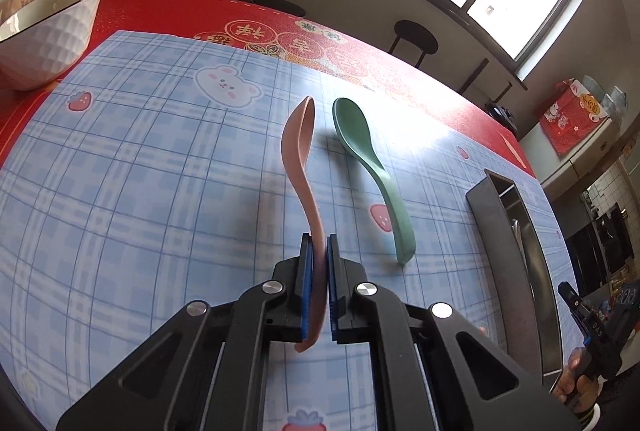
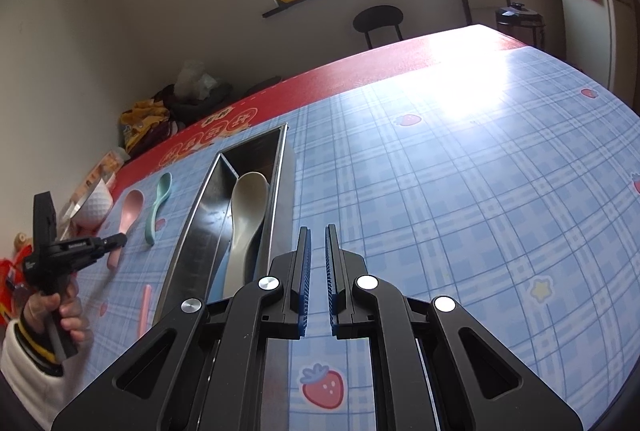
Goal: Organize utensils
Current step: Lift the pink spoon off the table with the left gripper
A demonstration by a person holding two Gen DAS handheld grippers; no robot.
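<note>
Nearest to us in the left wrist view, our left gripper point(image 1: 319, 243) has its fingers point(image 1: 306, 267) clenched on the handle of the pink spoon point(image 1: 298, 151). Its long axis runs straight ahead along the fingers, bowl pointing away toward the desk's far red edge and turned on its side. The handle's tail pokes out behind the pads. Just to its right the green spoon point(image 1: 370, 167) lies flat on the desk point(image 1: 120, 171), roughly parallel, bowl also at the far end.

Our right gripper point(image 2: 317, 247) hovers with its fingers released, a narrow gap between the pads and nothing in it. Just left of it sits the long metal tray point(image 2: 192, 231), lengthwise toward the far edge, holding a cream spoon point(image 2: 248, 211) with its bowl far; a pale blue piece beside it is half hidden behind the gripper. The left view cuts off the tray's contents. A white bowl point(image 1: 44, 39) stands at the far left corner.
</note>
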